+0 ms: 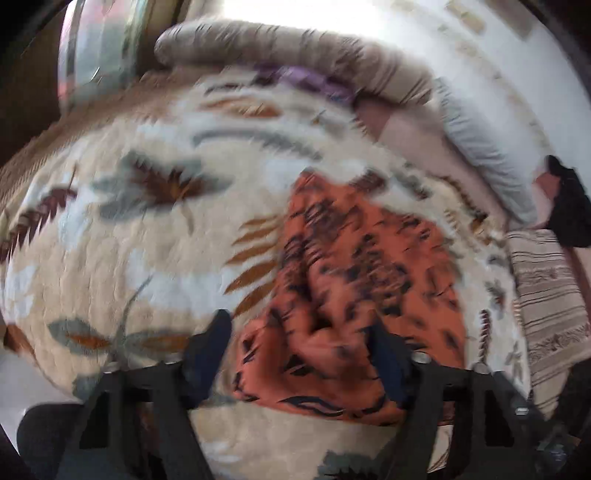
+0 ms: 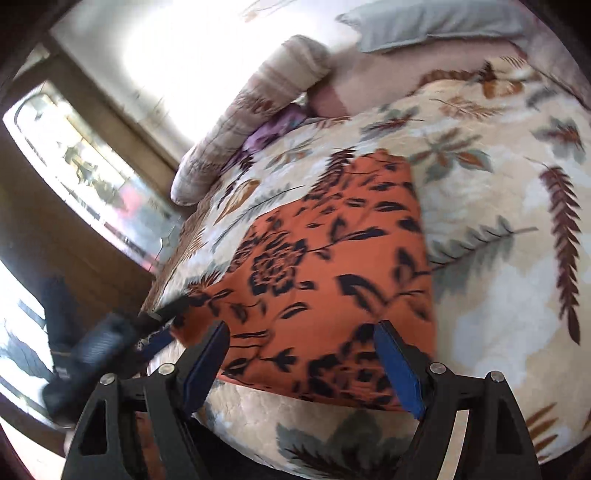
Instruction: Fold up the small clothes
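Observation:
An orange garment with a dark floral print point(image 2: 332, 266) lies flat on the leaf-patterned bedspread point(image 2: 498, 206). In the left wrist view the same garment point(image 1: 354, 280) looks bunched and blurred. My left gripper point(image 1: 303, 354) is open just above the garment's near edge, the cloth lying between and below its fingers. My right gripper point(image 2: 303, 354) is open over the garment's near edge, holding nothing. The left gripper point(image 2: 159, 325) also shows in the right wrist view, at the garment's left corner.
A rolled beige blanket point(image 2: 251, 122) and a purple cloth point(image 2: 273, 129) lie at the bed's far side. A grey pillow point(image 2: 436, 22) sits beyond. A striped folded cloth point(image 1: 546, 306) and a black item point(image 1: 569, 210) are at the right.

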Tool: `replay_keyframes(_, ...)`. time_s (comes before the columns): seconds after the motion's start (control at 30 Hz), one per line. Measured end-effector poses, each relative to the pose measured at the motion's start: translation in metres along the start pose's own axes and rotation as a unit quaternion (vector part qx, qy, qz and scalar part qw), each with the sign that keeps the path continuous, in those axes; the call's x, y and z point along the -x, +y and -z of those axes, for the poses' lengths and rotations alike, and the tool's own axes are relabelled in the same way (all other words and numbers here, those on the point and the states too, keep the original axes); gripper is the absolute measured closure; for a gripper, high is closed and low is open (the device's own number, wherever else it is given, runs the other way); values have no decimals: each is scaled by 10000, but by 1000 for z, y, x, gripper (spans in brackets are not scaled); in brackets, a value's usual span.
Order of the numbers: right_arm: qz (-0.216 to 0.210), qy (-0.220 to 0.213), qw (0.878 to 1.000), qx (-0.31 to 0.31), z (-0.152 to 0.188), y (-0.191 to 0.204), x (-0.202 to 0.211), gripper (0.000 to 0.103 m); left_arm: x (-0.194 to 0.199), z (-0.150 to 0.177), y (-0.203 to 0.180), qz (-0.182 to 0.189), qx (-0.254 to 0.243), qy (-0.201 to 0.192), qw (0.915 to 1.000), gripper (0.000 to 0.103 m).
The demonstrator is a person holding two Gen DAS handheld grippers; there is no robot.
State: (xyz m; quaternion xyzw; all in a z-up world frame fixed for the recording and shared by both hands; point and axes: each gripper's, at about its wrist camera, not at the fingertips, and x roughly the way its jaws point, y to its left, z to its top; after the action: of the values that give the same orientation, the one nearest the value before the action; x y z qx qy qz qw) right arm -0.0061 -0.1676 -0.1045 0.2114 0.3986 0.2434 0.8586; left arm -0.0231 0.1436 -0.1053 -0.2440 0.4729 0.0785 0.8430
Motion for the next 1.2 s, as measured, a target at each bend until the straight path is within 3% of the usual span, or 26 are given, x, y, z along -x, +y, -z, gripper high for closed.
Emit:
replay_keyframes(0.03,-23,4,10000,-90,-2,-8,4,20,-17,5,22,12,494,395,9980,48)
replay_keyframes(0.07,-57,11,9998,-182,-1,-16,7,20,-20,12,38,360,820,335,9954,48)
replay_keyframes(0.1,-73,39,9996,-265,1,-23,14,20,-15,14,42,447,771,239,9957,48)
replay_keyframes(0.27,-324,318,9941,-982,4,-64,7,20,8,14,22,-177,282,150,9993,46)
replay_keyframes(0.4,-637,371,9878,-1375,-2,-85,4,20,43,6,-2,-493,-127,-456,9977,46)
replay_keyframes(0.53,-842,542,9801,-1714,-16,-103,-8,20,57,-9,-38,-412,-692,-1052,9912,26)
replay_keyframes(0.6,-964,678,9761,-1825,-24,-110,-17,20,44,-18,-57,-481,-1112,-1141,9860,26)
replay_keyframes(0.67,-1157,869,9699,-1957,-33,-115,-31,20,16,-19,-67,-770,-1472,-959,9814,26)
replay_keyframes(0.73,-1226,1124,9643,-2059,-38,-118,-50,20,-25,-18,-64,-1376,-1613,-418,9764,26)
replay_keyframes(0.77,-1204,1232,9614,-2145,-39,-119,-59,20,-37,-15,-57,-1358,-1568,-229,9780,25)
replay_keyframes(0.8,-1220,1332,9589,-2187,-39,-118,-69,20,-38,-11,-48,-1246,-1425,-323,9814,23)
replay_keyframes(0.83,-1295,1461,9583,-2088,-39,-112,-77,38,-36,-11,-42,-1140,-1283,-394,9844,21)
replay_keyframes(0.87,-1080,1525,9654,-1817,-40,-102,-80,53,-35,-10,-37,-1075,-1227,-369,9859,21)
replay_keyframes(0.9,-825,1407,9764,-1416,-41,-87,-74,63,-35,-11,-34,-1010,-1211,-365,9868,21)
replay_keyframes(0.93,-619,1264,9842,-1070,-41,-73,-67,66,-34,-10,-31,-983,-1239,-373,9867,20)
replay_keyframes(1.0,-100,1053,9939,-314,-36,-44,-54,66,-35,-10,-28,-986,-1303,-406,9857,18)
replay_keyframes(1.07,286,1234,9919,-76,-23,-47,-70,64,-37,-11,-20,-867,-1193,-381,9883,14)
replay_keyframes(1.13,-251,1253,9868,-993,-21,-79,-76,50,-38,-13,-16,-816,-1166,-390,9891,12)
replay_keyframes(1.2,-567,1309,9790,-1457,-29,-92,-70,39,-40,-12,-19,-774,-1174,-404,9892,11)
